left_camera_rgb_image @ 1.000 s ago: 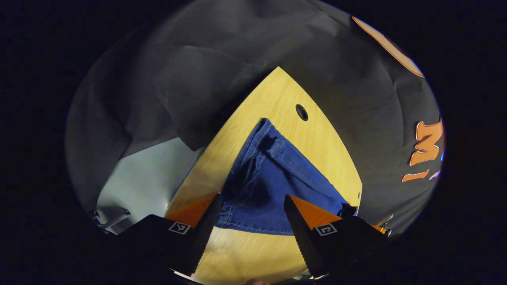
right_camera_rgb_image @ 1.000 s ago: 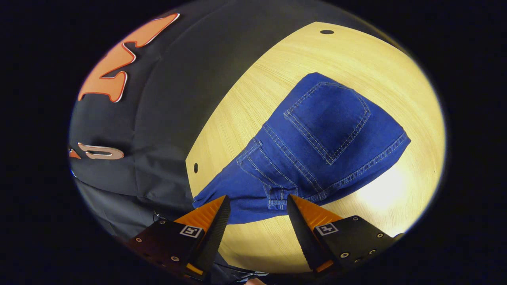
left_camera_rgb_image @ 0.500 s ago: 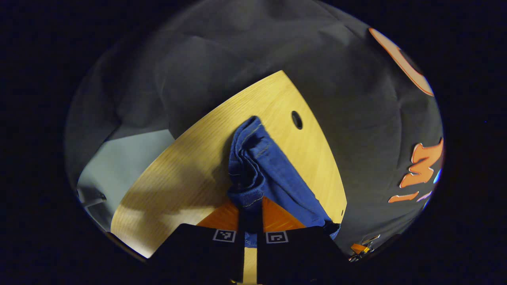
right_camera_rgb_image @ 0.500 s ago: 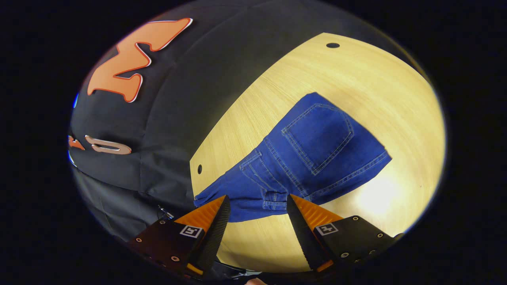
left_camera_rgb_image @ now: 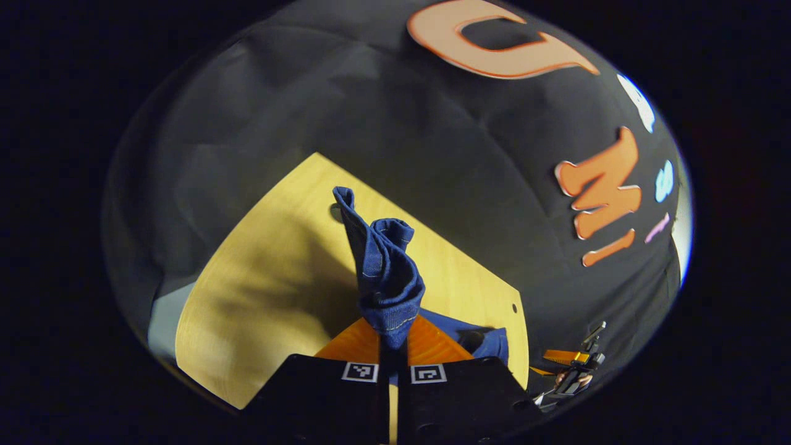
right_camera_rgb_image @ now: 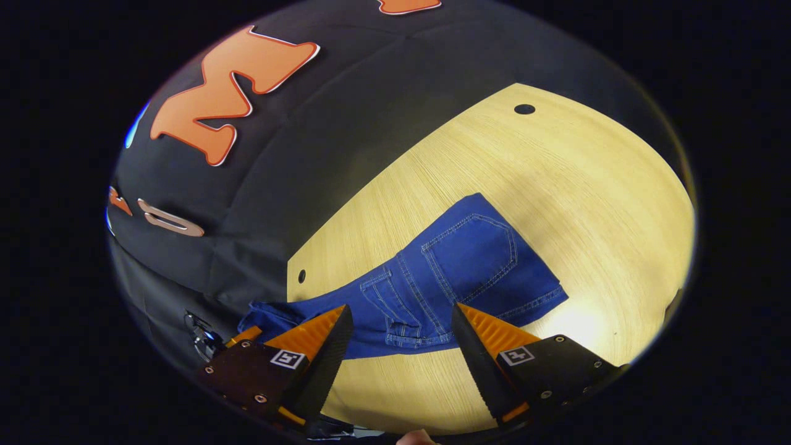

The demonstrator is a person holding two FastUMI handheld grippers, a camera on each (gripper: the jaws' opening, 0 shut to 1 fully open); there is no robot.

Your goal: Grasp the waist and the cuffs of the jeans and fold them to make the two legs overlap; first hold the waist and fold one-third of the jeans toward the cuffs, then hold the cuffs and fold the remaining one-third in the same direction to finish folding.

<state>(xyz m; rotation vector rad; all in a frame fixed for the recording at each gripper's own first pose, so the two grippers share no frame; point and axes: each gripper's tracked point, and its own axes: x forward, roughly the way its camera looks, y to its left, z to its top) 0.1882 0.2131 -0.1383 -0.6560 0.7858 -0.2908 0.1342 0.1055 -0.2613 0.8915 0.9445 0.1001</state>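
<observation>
Blue jeans (right_camera_rgb_image: pixel 457 272) lie on the wooden table (right_camera_rgb_image: pixel 556 173), back pocket up, their belt-looped waist edge toward the right gripper. The right gripper (right_camera_rgb_image: pixel 400 307) hovers open just above that edge, touching nothing. In the left gripper view the left gripper (left_camera_rgb_image: pixel 393 337) is shut on a stitched hem of the jeans (left_camera_rgb_image: pixel 383 272). The cloth stands up from the fingers in a twisted bunch, lifted off the table (left_camera_rgb_image: pixel 272 259). More denim (left_camera_rgb_image: pixel 479 337) trails to the right behind the fingers.
The tabletop has a round hole (right_camera_rgb_image: pixel 524 109) at the far side and a small hole (right_camera_rgb_image: pixel 301 275) near its left edge. Black cloth wall (left_camera_rgb_image: pixel 432 154) surrounds the table. Orange and metal parts of the other gripper (left_camera_rgb_image: pixel 571 371) show past the table edge.
The left gripper went from open over the hem to shut on it, then lifted and bunched the cloth. The right gripper stayed open and drew back a little from the jeans.
</observation>
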